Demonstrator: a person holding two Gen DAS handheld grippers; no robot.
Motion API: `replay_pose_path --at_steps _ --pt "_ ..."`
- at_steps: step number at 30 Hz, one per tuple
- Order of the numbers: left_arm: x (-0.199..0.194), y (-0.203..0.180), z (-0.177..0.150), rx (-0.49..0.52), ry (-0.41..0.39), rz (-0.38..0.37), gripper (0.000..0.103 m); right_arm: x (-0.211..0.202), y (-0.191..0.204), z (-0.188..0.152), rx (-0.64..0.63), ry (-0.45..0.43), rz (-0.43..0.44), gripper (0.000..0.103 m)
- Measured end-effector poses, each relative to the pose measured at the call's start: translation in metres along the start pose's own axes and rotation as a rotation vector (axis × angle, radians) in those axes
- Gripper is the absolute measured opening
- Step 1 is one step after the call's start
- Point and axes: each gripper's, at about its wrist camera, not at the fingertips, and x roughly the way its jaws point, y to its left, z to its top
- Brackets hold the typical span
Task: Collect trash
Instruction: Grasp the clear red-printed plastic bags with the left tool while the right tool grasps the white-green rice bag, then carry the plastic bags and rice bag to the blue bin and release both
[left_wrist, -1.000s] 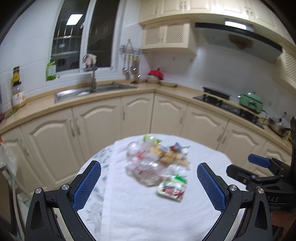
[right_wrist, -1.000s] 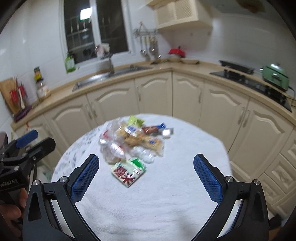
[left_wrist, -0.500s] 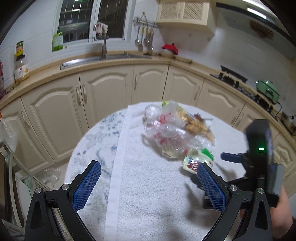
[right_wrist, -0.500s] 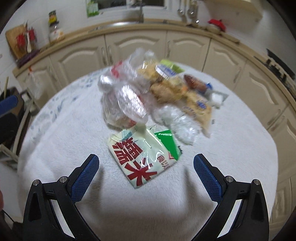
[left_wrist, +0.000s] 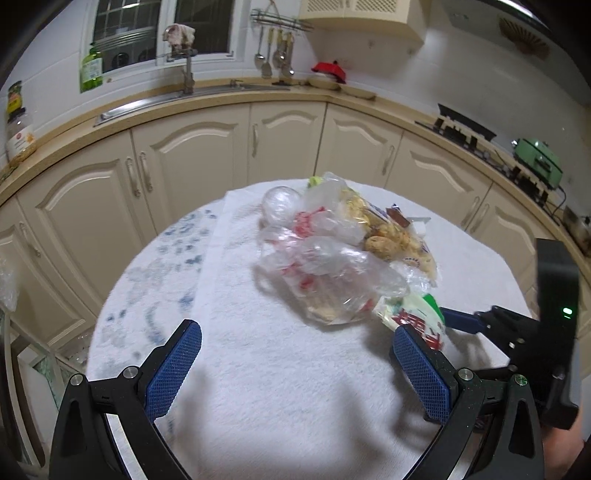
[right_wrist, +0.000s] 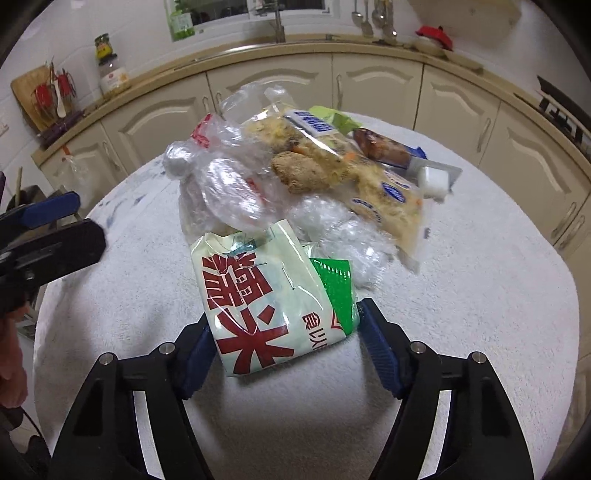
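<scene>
trash pile (right_wrist: 295, 177) sitting mid-frame on white-clothed desk (right_wrist: 480, 295). right tool (right_wrist: 284, 343), wide a second ago, now closing around red-lettered packet (right_wrist: 258, 302) at lower centre, pads not yet pressing. left tool (left_wrist: 295, 365) hanging released, nearer pile than before. first pickup starting.

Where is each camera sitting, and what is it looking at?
Left wrist: sits on the left gripper, looking down over the white table at the trash pile; its own open fingers show, nothing between them, and the right gripper at the right edge.
Right wrist: sits on the right gripper, looking down at the rice packet between its closing fingers; a hand shows at left.
Both share the pile, packet, table and kitchen cabinets.
</scene>
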Motion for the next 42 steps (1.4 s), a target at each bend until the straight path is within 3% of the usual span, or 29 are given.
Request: replay_pose_path --at_steps 7,13,14,15,18,19,23,32,42 --pt "0.063 -0.021 0.024 0.012 0.049 -0.006 0.102 -0.024 -0.023 -0.012 0.061 -0.015 -0.039 0.074" --pt "0.121 -0.026 0.047 -0.059 0.089 -0.032 0.101 -0.032 -0.034 -0.013 0.100 -0.030 -0.055 0.074" --pt "0.130 -0.026 0.052 -0.066 0.090 -0.055 0.096 -0.032 -0.035 -0.014 0.105 -0.032 -0.054 0.074" --pt "0.137 -0.025 0.055 -0.071 0.092 -0.083 0.080 -0.033 -0.035 -0.014 0.108 -0.034 -0.054 0.074" --pt "0.149 -0.020 0.068 -0.078 0.089 -0.117 0.052 -0.036 -0.038 -0.016 0.121 -0.040 -0.050 0.074" --pt "0.152 -0.017 0.072 -0.087 0.097 -0.137 0.051 -0.038 -0.038 -0.017 0.125 -0.044 -0.049 0.074" --pt "0.149 -0.011 0.076 -0.069 0.068 -0.132 0.045 -0.048 -0.044 -0.021 0.159 -0.070 -0.030 0.074" --pt "0.117 -0.022 0.067 -0.007 -0.001 -0.102 0.045 -0.081 -0.049 -0.035 0.217 -0.134 -0.006 0.074" --pt "0.087 -0.057 0.082 0.063 -0.118 -0.153 0.045 -0.141 -0.061 -0.049 0.254 -0.253 -0.031 0.074"
